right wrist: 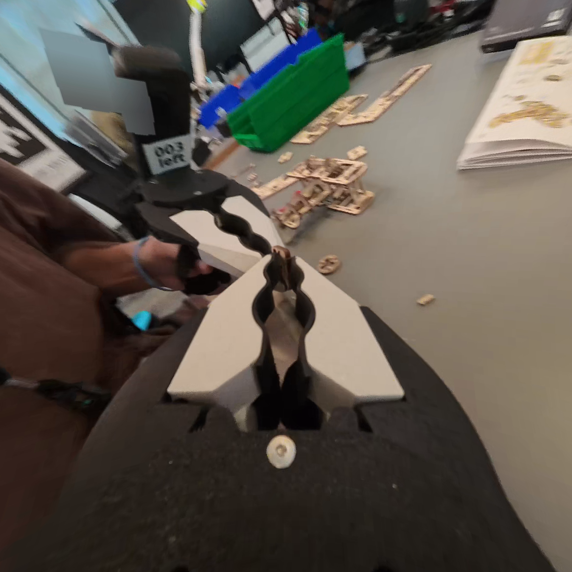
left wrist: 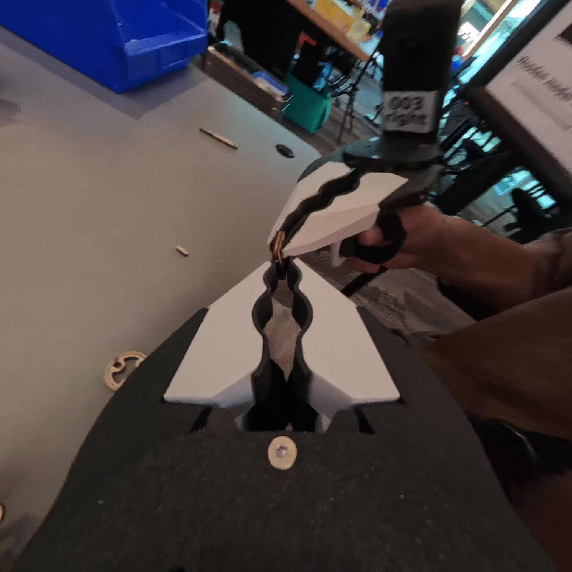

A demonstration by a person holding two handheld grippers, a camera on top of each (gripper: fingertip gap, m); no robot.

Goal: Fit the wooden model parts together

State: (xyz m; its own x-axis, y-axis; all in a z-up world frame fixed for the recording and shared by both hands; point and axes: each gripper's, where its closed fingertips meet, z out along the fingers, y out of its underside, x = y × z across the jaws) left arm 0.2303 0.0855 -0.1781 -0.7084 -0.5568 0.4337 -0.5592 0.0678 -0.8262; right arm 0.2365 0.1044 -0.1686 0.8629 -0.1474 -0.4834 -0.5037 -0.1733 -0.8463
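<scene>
In the left wrist view my left gripper (left wrist: 281,268) is shut on a small wooden part (left wrist: 281,274) at its tips. My right gripper (left wrist: 280,246) comes in from the upper right, shut on another small wooden part (left wrist: 278,243). The two sets of tips meet above the grey table (left wrist: 93,216). In the right wrist view my right gripper (right wrist: 283,266) pinches its wooden part (right wrist: 283,272). The left gripper (right wrist: 271,250) touches that part from the left. Whether the two parts are joined is hidden by the fingers.
A half-built wooden model (right wrist: 325,188), wooden part sheets (right wrist: 362,102), a green bin (right wrist: 291,93) and an open booklet (right wrist: 520,108) lie beyond. A wooden wheel (right wrist: 329,264) and loose bits (right wrist: 425,299) lie close by. A blue bin (left wrist: 108,40), a wooden stick (left wrist: 218,138) and another wheel (left wrist: 122,368) lie to the left. Both grippers' tips are close together, under 4 cm apart. From either gripper's tips it is about 12 cm to the wooden wheel (right wrist: 329,264). The left camera catches it too, in the left wrist view (left wrist: 130,366).
</scene>
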